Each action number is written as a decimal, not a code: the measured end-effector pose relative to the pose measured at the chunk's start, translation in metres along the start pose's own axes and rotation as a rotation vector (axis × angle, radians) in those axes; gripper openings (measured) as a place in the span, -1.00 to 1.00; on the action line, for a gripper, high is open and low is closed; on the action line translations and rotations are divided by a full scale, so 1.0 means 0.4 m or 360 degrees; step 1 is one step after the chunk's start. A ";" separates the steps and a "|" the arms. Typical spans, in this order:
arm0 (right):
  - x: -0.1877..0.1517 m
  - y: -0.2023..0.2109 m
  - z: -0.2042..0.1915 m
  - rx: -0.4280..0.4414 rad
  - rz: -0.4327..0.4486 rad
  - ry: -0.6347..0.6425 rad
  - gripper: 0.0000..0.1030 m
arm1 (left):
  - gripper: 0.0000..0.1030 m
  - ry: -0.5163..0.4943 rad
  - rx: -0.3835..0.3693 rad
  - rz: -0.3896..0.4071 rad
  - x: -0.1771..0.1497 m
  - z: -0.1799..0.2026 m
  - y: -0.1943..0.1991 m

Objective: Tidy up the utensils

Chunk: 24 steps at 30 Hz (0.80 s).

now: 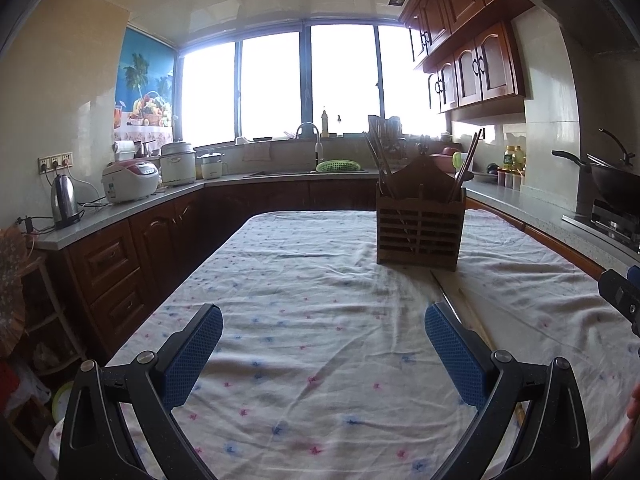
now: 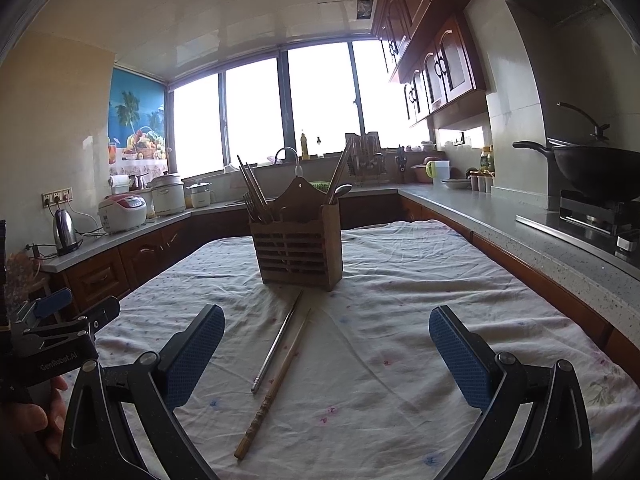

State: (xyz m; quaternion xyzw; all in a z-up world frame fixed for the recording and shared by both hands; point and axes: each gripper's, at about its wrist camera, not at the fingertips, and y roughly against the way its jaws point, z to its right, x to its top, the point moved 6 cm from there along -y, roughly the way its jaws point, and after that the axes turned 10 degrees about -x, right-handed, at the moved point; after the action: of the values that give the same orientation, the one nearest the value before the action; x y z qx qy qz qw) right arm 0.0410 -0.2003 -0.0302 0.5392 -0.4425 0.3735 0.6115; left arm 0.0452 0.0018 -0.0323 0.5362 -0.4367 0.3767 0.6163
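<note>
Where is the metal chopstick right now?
In the right wrist view, the metal chopstick lies on the tablecloth, beside the wooden chopstick, before the utensil holder.

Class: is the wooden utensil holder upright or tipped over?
Upright: the wooden utensil holder stands flat on the tablecloth, chopsticks pointing up.

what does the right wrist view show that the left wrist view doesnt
Only the right wrist view shows both loose chopsticks whole, the metal chopstick and the wooden chopstick, plus a spoon in the holder. Only the left wrist view shows the green basket clearly. Both show the wooden utensil holder, the tablecloth and open jaws.
</note>
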 end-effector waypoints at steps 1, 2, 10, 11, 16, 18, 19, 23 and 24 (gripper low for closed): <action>0.000 0.000 0.000 -0.0001 0.0003 0.0000 1.00 | 0.99 0.0001 0.0002 0.0000 0.001 0.001 0.000; -0.001 0.001 0.000 -0.0001 0.0005 -0.0001 1.00 | 0.99 0.0001 0.0000 0.0000 0.001 0.001 0.000; -0.001 0.001 0.003 0.0003 0.0008 -0.0010 1.00 | 0.99 0.0006 -0.0009 -0.0007 0.002 0.008 0.002; -0.001 0.001 0.003 0.0002 0.0007 -0.0011 1.00 | 0.99 0.0007 -0.0010 -0.0007 0.001 0.009 0.002; 0.000 0.002 0.005 0.0003 0.0009 -0.0013 1.00 | 0.99 0.0010 -0.0013 -0.0013 0.001 0.016 0.003; 0.000 0.004 0.005 0.0001 0.0010 -0.0013 1.00 | 0.99 0.0010 -0.0015 -0.0014 0.001 0.018 0.003; 0.000 0.004 0.005 0.0003 0.0011 -0.0014 1.00 | 0.99 0.0012 -0.0018 -0.0012 0.002 0.019 0.003; 0.000 0.005 0.005 0.0005 0.0012 -0.0016 1.00 | 0.99 0.0011 -0.0020 -0.0004 0.004 0.023 0.008; 0.000 0.006 0.005 0.0006 0.0013 -0.0017 1.00 | 0.99 0.0011 -0.0021 -0.0004 0.003 0.024 0.009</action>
State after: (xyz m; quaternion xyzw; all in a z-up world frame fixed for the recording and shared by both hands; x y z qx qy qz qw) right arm 0.0384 -0.2018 -0.0295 0.5406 -0.4472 0.3739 0.6065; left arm 0.0412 -0.0072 -0.0295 0.5313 -0.4364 0.3750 0.6218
